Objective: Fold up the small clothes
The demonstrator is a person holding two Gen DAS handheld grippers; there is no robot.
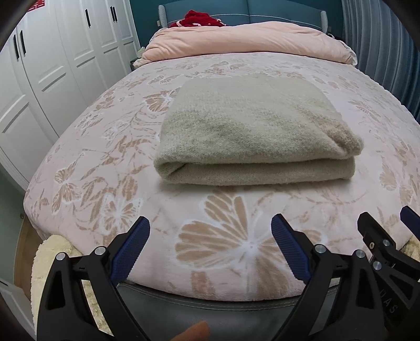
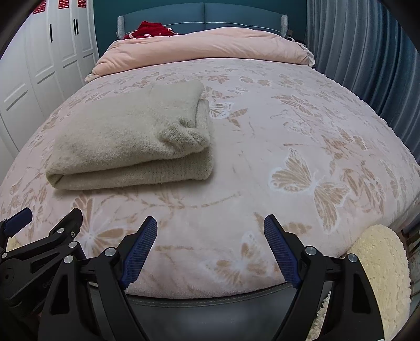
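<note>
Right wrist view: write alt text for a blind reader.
A folded beige sweater lies on a pink butterfly-print bedspread, left of centre. The right claw hangs open and empty over the bed's near edge, the left claw beside it.

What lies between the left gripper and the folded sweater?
Only bare butterfly-print blanket separates the open left gripper from the folded beige sweater, clearest in the left wrist view.

Red garment partly behind duvet
</note>
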